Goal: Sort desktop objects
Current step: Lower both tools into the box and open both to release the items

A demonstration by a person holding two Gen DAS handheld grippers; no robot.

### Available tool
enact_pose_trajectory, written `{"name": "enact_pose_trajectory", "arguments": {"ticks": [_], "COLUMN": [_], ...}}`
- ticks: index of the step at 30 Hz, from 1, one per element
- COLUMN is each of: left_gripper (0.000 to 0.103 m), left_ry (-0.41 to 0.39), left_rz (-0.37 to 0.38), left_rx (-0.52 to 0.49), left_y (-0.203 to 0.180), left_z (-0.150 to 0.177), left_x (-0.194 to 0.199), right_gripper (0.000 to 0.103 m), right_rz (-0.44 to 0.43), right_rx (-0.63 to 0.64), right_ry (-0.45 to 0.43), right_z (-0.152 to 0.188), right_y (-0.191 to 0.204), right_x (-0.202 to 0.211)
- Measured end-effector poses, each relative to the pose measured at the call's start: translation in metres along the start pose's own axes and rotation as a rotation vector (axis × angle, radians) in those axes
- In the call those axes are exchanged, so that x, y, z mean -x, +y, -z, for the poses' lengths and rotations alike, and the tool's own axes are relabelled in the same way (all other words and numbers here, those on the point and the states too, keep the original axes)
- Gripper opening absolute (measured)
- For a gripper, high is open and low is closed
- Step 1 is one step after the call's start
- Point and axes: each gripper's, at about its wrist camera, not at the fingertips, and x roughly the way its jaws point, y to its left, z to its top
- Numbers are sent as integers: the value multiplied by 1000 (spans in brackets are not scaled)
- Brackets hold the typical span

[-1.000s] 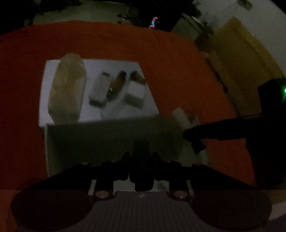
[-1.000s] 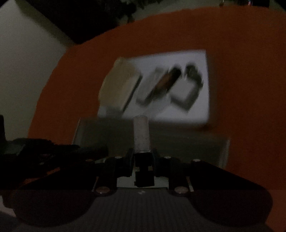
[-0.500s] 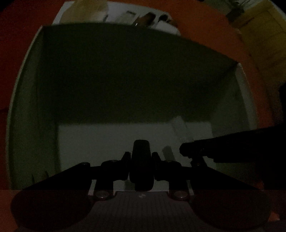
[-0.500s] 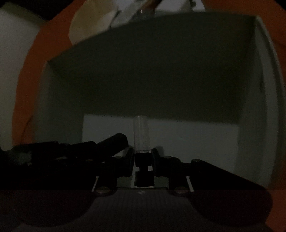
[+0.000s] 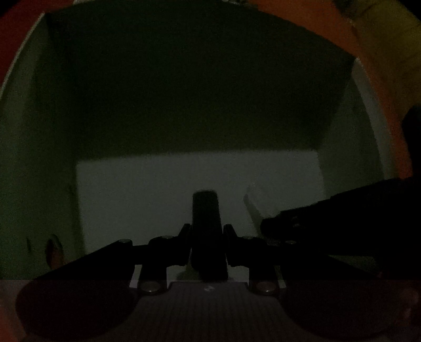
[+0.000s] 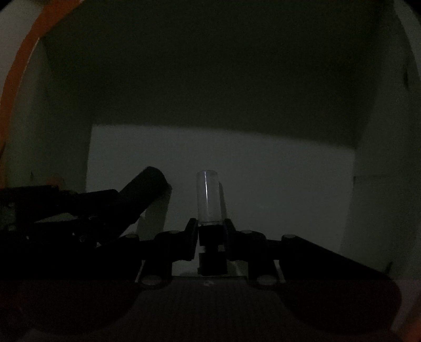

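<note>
While both grippers hang inside box – left gripper clamps dark stick, right gripper clamps clear tube – lower near floor, then release.

An orange cloth shows only as a narrow band along the edges of both wrist views. In the left wrist view it curves across the upper right and down the right side, with a darker red patch of it in the top left corner. In the right wrist view the same cloth runs as a thin strip up the left edge. Beyond it, at the top right of the left view, lies something dull yellow, too dim to identify. A pale surface fills the right view's top left corner.
</note>
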Motion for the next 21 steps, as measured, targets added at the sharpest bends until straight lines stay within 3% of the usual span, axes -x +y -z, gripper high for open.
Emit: {"name": "enact_pose_trajectory", "arguments": {"ticks": [16,19,21], "left_gripper": [24,36,37], "left_ry": [40,34,18], "left_rz": [-25,-27,-23], "left_rx": [-26,-21,-20], "left_y": [-9,-6,-6], "left_z": [-11,-6,-8], "left_x": [-9,-2,5], "right_gripper": [27,27,27], "right_rz": [42,30,7], "right_rx": [-2,-6,-10], "right_ry": [52,48,34], "right_z": [-4,-4,-7], "right_y": [7,6,6], "right_x": [-5,4,18]}}
